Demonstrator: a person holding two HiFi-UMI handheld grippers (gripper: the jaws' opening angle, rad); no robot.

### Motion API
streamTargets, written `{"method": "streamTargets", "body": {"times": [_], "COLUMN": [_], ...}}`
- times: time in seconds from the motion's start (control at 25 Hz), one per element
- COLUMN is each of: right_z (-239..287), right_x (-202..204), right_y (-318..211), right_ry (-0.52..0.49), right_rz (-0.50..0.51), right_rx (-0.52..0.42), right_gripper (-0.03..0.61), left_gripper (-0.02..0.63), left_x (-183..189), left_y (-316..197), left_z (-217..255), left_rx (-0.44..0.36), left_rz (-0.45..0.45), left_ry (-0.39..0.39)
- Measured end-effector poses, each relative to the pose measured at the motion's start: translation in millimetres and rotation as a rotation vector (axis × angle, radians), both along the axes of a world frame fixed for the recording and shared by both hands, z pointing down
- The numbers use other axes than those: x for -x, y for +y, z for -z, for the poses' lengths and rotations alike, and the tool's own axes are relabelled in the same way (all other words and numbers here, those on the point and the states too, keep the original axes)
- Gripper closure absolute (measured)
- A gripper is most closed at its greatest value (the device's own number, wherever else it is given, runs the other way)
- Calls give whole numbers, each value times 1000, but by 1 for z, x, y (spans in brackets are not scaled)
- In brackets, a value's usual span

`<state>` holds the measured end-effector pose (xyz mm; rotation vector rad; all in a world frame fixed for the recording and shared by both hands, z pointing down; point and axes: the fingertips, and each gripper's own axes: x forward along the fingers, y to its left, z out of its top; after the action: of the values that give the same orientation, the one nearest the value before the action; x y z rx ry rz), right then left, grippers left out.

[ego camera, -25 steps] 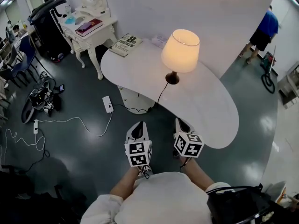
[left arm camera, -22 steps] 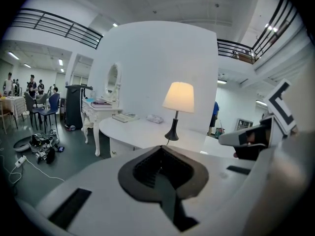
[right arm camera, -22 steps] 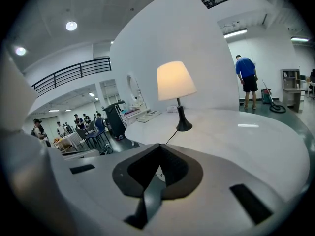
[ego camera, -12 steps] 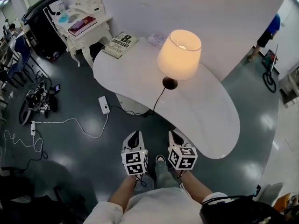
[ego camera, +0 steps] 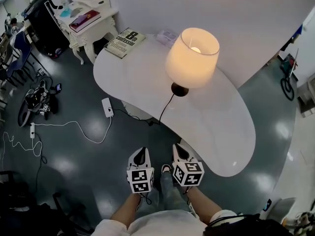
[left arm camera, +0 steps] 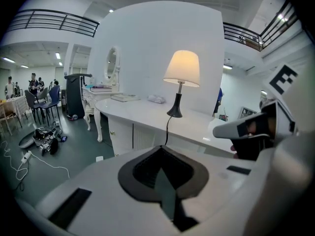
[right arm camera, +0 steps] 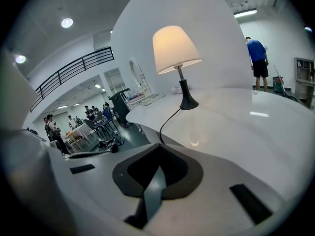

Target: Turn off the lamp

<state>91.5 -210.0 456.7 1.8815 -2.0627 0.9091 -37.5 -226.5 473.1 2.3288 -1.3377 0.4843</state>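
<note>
The lamp stands lit on the white curved table, its cream shade glowing over a dark base. A black cord runs from the base over the near table edge. My left gripper and right gripper hang side by side over the floor, short of the table edge, both shut and empty. In the left gripper view the lamp stands ahead beyond the shut left gripper. The right gripper view shows the lamp past the shut right gripper.
A book and a small white pack lie at the table's far end. A white dressing table stands at the far left. A white adapter and cables lie on the dark floor. A person stands far off.
Both grippers have sunk and drawn back toward my body. The lamp and table have shifted slightly in the view. The lamp stays lit.
</note>
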Motion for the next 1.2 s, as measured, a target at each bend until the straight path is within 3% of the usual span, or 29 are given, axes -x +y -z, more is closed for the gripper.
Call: {"method": "streamTargets", "body": {"times": [0.56, 0.92, 1.2], "right_z": [-90, -189, -248], "right_x": [14, 13, 3], "right_y": [-5, -4, 8], "right_ry": [-31, -41, -32], "right_rz": [28, 8, -2], "right_rx": [58, 93, 120], "right_gripper": [580, 580, 580], "left_gripper": [606, 606, 606], "left_x": [1, 19, 9], "left_y": [-8, -15, -16], "left_z": [-82, -179, -234], "left_rx": [52, 104, 80], "left_rz": [3, 125, 80], "left_ry": [0, 50, 37]}}
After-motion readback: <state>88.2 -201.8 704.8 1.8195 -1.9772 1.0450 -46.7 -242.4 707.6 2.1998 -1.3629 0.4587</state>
